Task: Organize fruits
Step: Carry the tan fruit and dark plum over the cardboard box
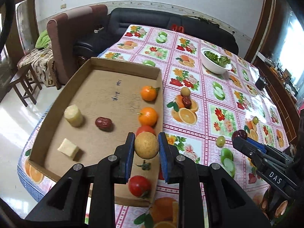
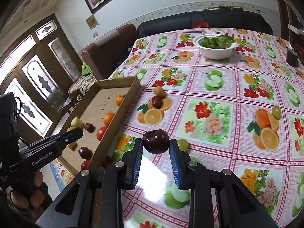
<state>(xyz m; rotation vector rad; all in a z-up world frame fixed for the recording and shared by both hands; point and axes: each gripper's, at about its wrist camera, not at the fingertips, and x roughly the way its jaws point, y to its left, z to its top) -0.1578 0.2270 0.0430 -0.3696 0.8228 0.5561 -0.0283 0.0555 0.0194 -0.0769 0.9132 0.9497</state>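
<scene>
My left gripper (image 1: 146,145) is shut on a round tan longan (image 1: 146,145), held above the right wall of the cardboard tray (image 1: 106,95). Inside the tray lie two tangerines (image 1: 148,93), red tomatoes (image 1: 139,185), a red date (image 1: 104,123) and two pale cane pieces (image 1: 73,115). My right gripper (image 2: 156,142) is shut on a dark red cherry (image 2: 155,141) over the tablecloth, right of the tray (image 2: 121,104). Loose on the cloth lie a longan (image 2: 159,91), a date (image 2: 157,102) and two green grapes (image 2: 276,111).
A white bowl of greens (image 2: 215,46) stands at the far side of the table. A small black box (image 2: 292,57) sits near the right edge. A black sofa (image 1: 144,20) and a brown armchair (image 1: 70,38) stand beyond the table.
</scene>
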